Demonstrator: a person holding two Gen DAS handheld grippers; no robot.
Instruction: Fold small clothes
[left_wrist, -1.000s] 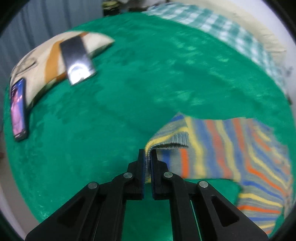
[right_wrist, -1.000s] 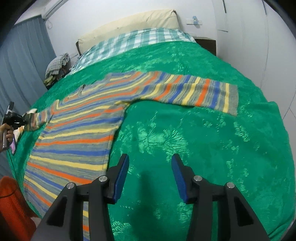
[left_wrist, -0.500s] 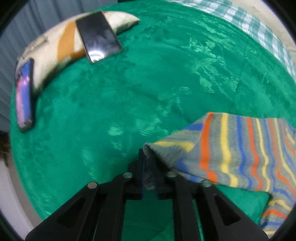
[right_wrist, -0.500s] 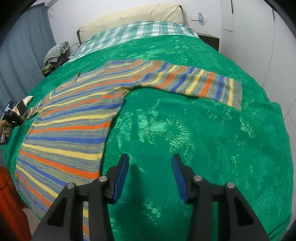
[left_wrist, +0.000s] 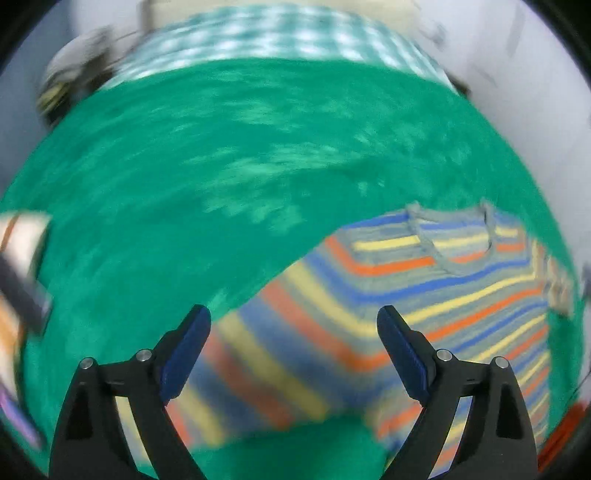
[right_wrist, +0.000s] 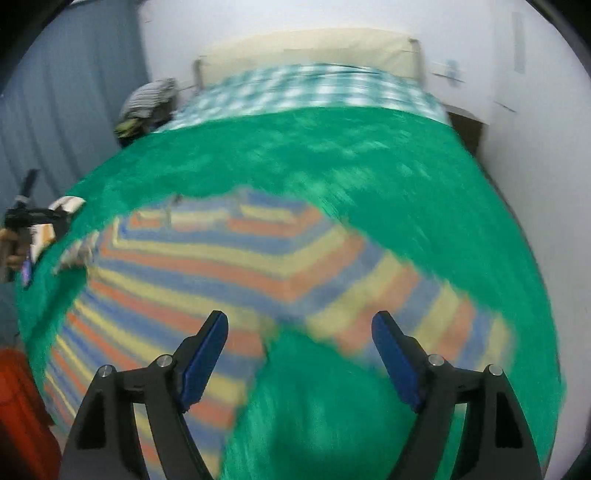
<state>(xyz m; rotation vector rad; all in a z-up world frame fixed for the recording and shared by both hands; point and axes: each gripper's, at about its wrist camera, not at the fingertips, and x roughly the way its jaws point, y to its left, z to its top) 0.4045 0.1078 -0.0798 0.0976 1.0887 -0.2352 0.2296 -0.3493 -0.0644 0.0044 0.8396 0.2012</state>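
Two grippers, one garment; the left gripper (left_wrist: 293, 323) has its blue pads (left_wrist: 184, 354) spread wide and opening further, nothing pinched between them; one striped sweater (left_wrist: 424, 288) lies flat on the green bedspread (left_wrist: 221, 155) beyond and beneath the gap, its sleeve running under the jaws, its grey neckline further off to the right; the right gripper (right_wrist: 299, 328) likewise stands spread and widening, empty; the sweater (right_wrist: 229, 258) spreads beneath and beyond its tips, one sleeve bending past the right jaw; further back, one checked sheet (right_wrist: 314, 88), then one cream headboard (right_wrist: 303, 48); both views are blurred.
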